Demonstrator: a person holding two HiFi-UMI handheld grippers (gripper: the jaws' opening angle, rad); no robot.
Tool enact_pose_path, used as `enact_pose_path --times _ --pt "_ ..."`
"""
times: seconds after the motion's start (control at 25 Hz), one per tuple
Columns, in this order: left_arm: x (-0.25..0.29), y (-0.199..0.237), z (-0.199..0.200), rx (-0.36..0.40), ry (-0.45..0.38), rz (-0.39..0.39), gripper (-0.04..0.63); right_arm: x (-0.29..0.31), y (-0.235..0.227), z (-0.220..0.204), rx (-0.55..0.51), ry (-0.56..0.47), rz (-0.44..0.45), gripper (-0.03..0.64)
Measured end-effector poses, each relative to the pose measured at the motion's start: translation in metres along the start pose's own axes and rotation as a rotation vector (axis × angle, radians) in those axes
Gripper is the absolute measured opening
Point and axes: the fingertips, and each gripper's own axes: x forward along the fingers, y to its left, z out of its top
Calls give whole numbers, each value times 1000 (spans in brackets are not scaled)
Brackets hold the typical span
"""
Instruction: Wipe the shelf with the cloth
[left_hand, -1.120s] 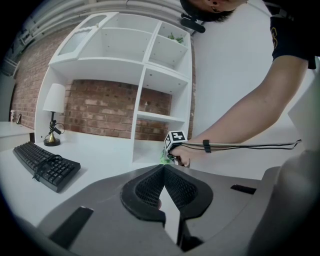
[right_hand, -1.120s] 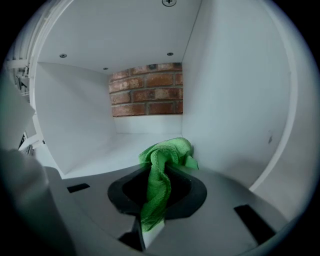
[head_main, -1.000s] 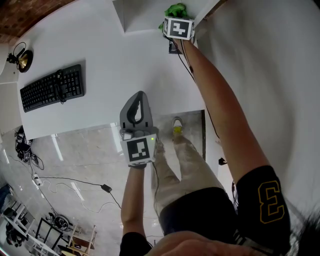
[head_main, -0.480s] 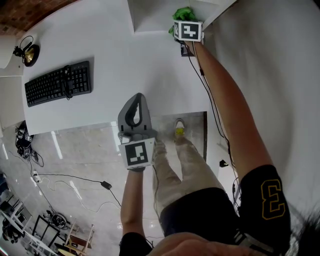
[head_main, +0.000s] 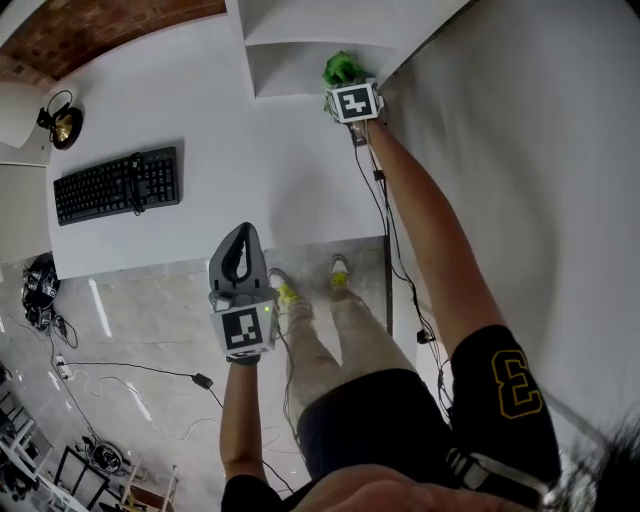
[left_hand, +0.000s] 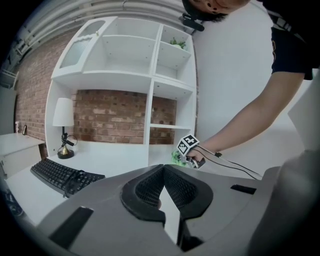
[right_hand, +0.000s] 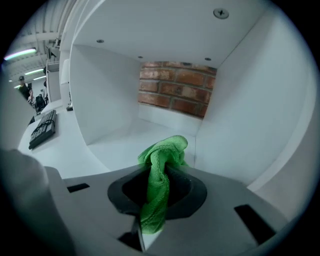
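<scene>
A green cloth hangs bunched between the jaws of my right gripper, which is shut on it. That gripper is at the mouth of the bottom right compartment of the white shelf unit, close to its right wall. The cloth reaches over the compartment floor; I cannot tell whether it touches. My left gripper hangs over the desk's front edge, jaws together and holding nothing. From the left gripper view, the cloth and the right hand show at the shelf's foot.
A black keyboard and a small desk lamp sit on the white desk to the left. A white wall runs along the right. A thin cable trails down the right arm. Cables lie on the floor.
The left gripper has drifted left and back toward me, past the desk's front edge. The right gripper stays at the compartment mouth, still shut on the cloth.
</scene>
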Motion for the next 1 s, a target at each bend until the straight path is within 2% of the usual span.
enact_pose_path --times 0.08,0.16,0.32,0.48,0.64,1.0 --pt "-3 5 11 11 9 17 18 -10 -5 13 14 -36 -3 41" --pt "-3 8 22 14 13 33 18 -20 -14 22 81 -64 -28 41" --pt "-12 8 32 74 31 15 18 -47 -19 34 174 -138 -54 41" --pt "-31 -3 26 68 71 6 18 -76 -7 48 166 -196 -5 41" --pt "-47 -2 32 46 84 14 18 -107 6 67 97 -242 19 41" --pt "-89 -6 84 78 56 43 18 -197 25 80 111 -319 39 41"
